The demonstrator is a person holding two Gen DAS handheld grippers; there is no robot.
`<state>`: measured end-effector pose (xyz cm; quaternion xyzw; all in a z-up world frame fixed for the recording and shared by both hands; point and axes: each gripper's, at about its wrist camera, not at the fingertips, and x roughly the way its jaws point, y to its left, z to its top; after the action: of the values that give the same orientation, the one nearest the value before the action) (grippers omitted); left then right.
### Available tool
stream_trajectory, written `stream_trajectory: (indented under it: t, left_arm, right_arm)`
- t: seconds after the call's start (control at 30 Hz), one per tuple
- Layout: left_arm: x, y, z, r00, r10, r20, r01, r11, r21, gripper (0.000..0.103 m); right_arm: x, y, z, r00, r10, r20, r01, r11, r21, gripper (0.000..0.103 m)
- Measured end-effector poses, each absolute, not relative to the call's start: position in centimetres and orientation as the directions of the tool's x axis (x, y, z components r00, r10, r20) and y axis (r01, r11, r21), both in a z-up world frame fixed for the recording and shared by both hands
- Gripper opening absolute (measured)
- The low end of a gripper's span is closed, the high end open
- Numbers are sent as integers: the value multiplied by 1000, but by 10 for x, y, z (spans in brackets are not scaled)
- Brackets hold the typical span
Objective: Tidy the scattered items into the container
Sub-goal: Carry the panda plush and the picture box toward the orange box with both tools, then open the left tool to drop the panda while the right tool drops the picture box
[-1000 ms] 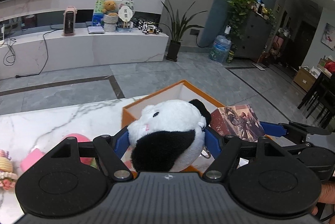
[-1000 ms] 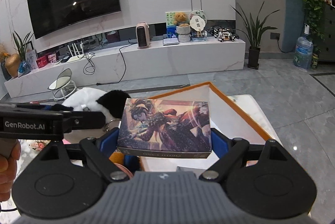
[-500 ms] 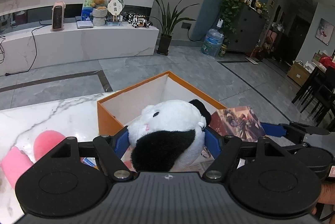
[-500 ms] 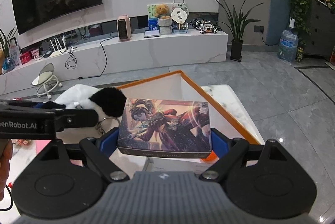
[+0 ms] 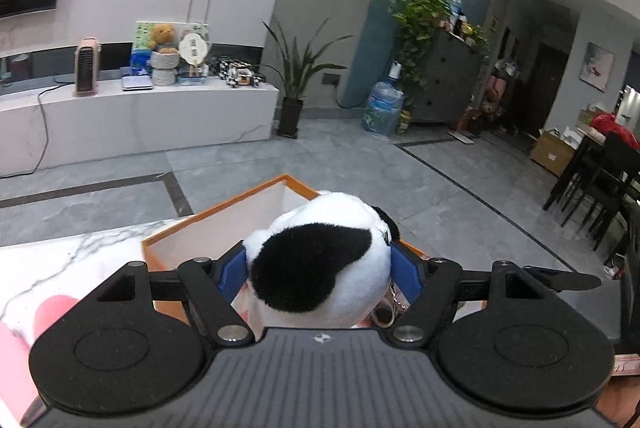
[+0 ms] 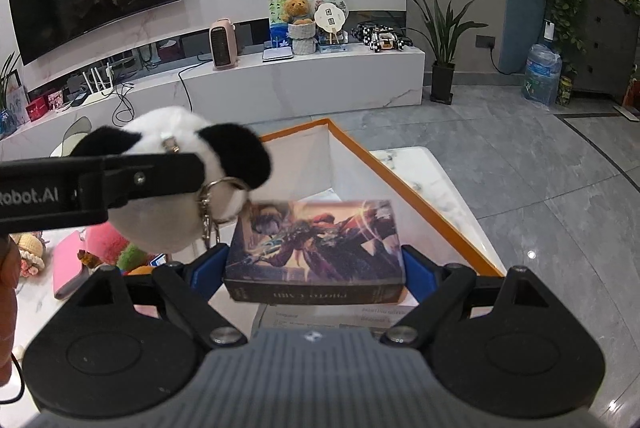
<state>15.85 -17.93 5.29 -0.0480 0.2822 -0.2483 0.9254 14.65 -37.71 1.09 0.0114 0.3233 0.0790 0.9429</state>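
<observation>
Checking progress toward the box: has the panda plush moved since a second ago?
Yes. In the right wrist view the panda plush has shifted right, toward the orange box.

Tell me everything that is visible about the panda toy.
The panda toy is a round plush, white with black patches and a black ear, and looks soft and fluffy. A metal keyring and clasp hang from it. It is held between the blue pads of the left tool, above the orange box.
</observation>
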Motion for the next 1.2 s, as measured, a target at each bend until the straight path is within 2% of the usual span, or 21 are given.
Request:
stream_trajectory:
  t: [0.17, 0.63, 0.7, 0.8, 1.2]
  left_arm:
    - [166, -185, 43, 703, -501, -505, 437, 864, -250, 85]
    - [184, -179, 20, 703, -446, -554, 364, 895, -258, 86]
    - [186, -174, 20, 713, -442, -545, 343, 897, -279, 91]
    - [190, -170, 20, 705, -433, -563, 319, 901, -294, 93]
    - [186, -166, 31, 743, -437, -507, 331, 898, -288, 96]
  right_arm:
    - [150, -378, 8, 777, 139, -614, -129, 990, 61, 90]
    - [173, -366, -11, 766, 127, -630, -128, 991, 43, 90]
    - [177, -365, -11, 776, 120, -620, -122, 992, 40, 90]
    - [180, -364, -11, 781, 98, -617, -103, 994, 29, 91]
    - [177, -367, -6, 797, 108, -594, -103, 994, 42, 91]
